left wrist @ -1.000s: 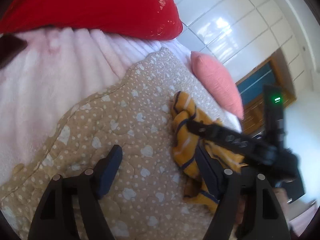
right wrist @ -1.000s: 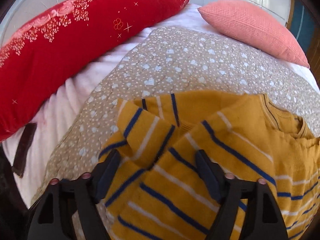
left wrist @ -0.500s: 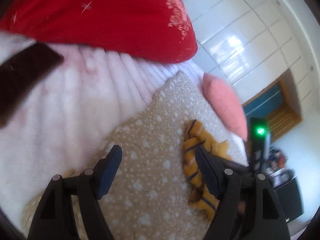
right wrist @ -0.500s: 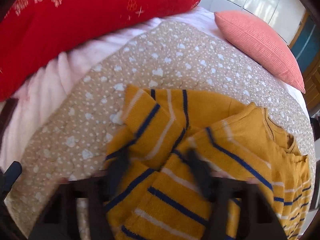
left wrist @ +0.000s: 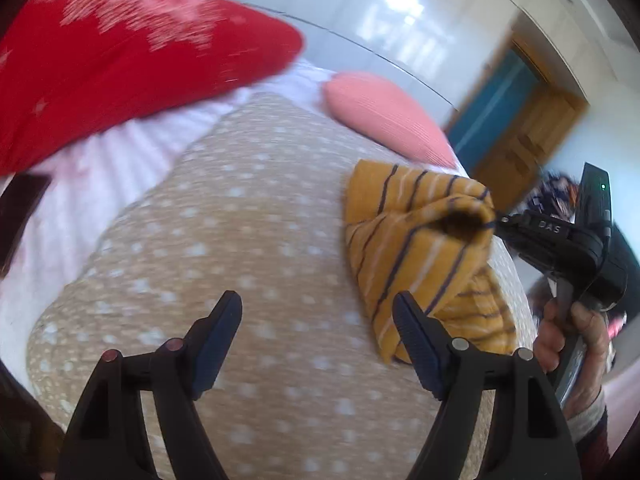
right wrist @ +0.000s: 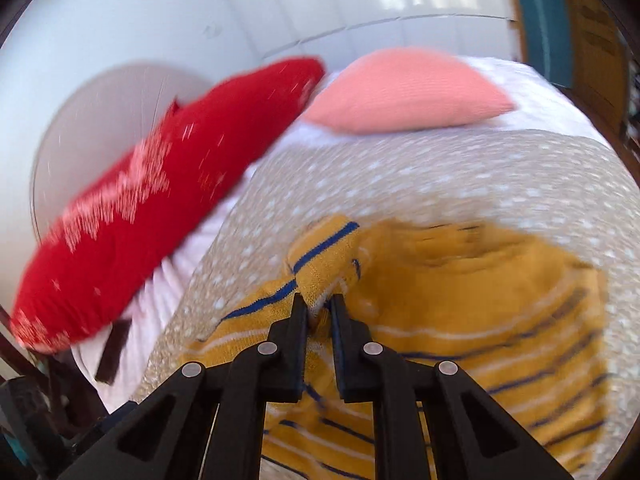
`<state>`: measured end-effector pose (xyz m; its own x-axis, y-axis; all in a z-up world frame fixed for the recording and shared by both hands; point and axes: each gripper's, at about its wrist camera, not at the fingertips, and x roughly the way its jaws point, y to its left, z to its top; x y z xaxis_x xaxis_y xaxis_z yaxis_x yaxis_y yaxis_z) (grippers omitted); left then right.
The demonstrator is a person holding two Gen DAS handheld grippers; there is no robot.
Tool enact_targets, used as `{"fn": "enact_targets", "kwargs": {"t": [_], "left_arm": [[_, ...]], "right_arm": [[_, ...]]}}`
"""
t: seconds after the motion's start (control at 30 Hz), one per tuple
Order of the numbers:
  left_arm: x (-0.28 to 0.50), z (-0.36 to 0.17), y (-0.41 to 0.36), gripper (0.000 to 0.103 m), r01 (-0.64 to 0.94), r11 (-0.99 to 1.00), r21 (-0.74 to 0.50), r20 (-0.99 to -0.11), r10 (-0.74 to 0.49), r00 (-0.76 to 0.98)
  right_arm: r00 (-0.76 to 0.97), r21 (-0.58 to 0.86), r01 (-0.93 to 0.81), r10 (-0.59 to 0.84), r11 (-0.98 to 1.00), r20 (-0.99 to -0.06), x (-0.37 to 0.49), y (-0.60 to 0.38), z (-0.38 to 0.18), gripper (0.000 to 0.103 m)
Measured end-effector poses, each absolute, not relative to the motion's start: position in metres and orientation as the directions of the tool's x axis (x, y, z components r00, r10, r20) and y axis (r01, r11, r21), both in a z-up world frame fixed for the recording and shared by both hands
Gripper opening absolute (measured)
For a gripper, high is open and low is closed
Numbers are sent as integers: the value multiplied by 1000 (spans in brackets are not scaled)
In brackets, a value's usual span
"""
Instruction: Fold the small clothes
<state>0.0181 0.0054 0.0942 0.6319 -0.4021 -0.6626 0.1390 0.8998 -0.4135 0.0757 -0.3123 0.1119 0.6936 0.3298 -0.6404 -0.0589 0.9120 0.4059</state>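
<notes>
A small mustard-yellow sweater (right wrist: 472, 292) with blue and white stripes lies on a beige dotted quilt (right wrist: 460, 176). My right gripper (right wrist: 318, 314) is shut on a sleeve of the sweater and lifts it above the rest. In the left wrist view the sweater (left wrist: 416, 240) hangs raised at the right, held by my right gripper (left wrist: 494, 222). My left gripper (left wrist: 318, 322) is open and empty over the quilt (left wrist: 240, 232), left of the sweater.
A long red pillow (left wrist: 120, 60) lies at the back left and a pink cushion (left wrist: 384, 112) at the back. A pale pink blanket (left wrist: 100, 168) lies under the quilt. A dark strip (left wrist: 20, 208) lies at the left. A door (left wrist: 516, 120) stands beyond the bed.
My right gripper has shut on the sweater's sleeve and raised it. My left gripper has swung back toward the sweater, still open.
</notes>
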Motion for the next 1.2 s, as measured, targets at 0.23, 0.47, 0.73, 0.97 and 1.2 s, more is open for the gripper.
{"fn": "enact_targets", "kwargs": {"t": [0.23,0.47,0.73,0.97,1.2], "left_arm": [[10,95,-52,77,230,907,-353,-694,-418,586],[4,87,-85,77,265,905,-333,-726,-426,541],[-11,89,-95,77,262,911,-320,-735,-413,538],[-32,113,-86,77,252,921,-297,-720,-389,575],[-34,123,-88,79,271,919,-286,-701,-393,594]], "right_arm": [[716,507,218,216,834,-663,9,-471,46,12],[735,568,323,178,757,-655,-49,-533,23,43],[760,547,-11,362,837,-540,-42,-432,75,69],[675,463,12,334,886,-658,-4,-385,33,12],[801,674,38,381,738,-462,-84,-466,45,5]]}}
